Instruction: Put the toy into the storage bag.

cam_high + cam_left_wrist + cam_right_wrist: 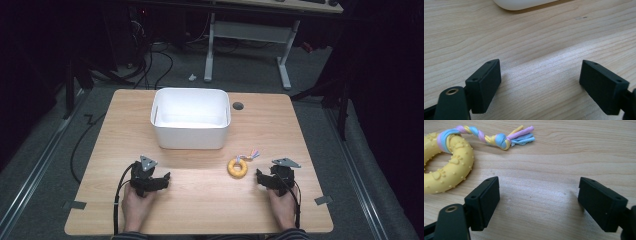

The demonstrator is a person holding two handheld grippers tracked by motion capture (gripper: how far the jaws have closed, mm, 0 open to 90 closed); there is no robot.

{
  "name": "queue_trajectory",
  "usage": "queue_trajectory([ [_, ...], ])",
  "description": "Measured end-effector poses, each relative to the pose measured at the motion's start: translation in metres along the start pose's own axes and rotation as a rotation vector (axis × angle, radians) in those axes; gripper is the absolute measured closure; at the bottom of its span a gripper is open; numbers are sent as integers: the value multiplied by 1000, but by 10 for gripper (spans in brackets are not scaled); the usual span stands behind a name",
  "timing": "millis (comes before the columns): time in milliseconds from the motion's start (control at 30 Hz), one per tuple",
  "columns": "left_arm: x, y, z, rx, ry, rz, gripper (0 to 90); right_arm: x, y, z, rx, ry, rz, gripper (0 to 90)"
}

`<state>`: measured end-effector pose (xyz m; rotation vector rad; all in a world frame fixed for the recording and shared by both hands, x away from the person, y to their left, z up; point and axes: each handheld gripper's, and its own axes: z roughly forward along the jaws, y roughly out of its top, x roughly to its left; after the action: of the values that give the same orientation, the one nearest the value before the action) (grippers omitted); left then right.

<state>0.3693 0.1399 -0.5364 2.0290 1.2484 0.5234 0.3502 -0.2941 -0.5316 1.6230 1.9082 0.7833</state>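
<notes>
A yellow ring toy with a braided pastel rope tail lies flat on the wooden table, right of centre. In the right gripper view the ring toy sits just left of and beyond the jaws, its rope tail stretching right. My right gripper rests on the table just right of the toy, open, with bare wood between the jaws. Low over the table at the left, my left gripper is open and holds nothing.
A white rectangular bin stands at the table's far middle; its rounded base shows at the top of the left gripper view. A round cable hole lies right of the bin. Dark floor, cables and a desk frame lie beyond.
</notes>
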Motion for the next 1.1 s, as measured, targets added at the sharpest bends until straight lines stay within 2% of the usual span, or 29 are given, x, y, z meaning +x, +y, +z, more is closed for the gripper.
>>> queue_trajectory([
  [67,0,0,0,0,0,0,180,-1,0,0,4,13,-20,160],
  [533,0,0,0,0,0,0,180,-2,0,-1,13,29,-37,157],
  [867,0,0,0,0,0,0,180,-5,4,-4,41,36,-39,250],
  [1033,0,0,0,0,0,0,180,-5,2,-8,32,34,-47,260],
  [1100,0,0,0,0,0,0,180,-5,2,-10,33,50,-41,267],
])
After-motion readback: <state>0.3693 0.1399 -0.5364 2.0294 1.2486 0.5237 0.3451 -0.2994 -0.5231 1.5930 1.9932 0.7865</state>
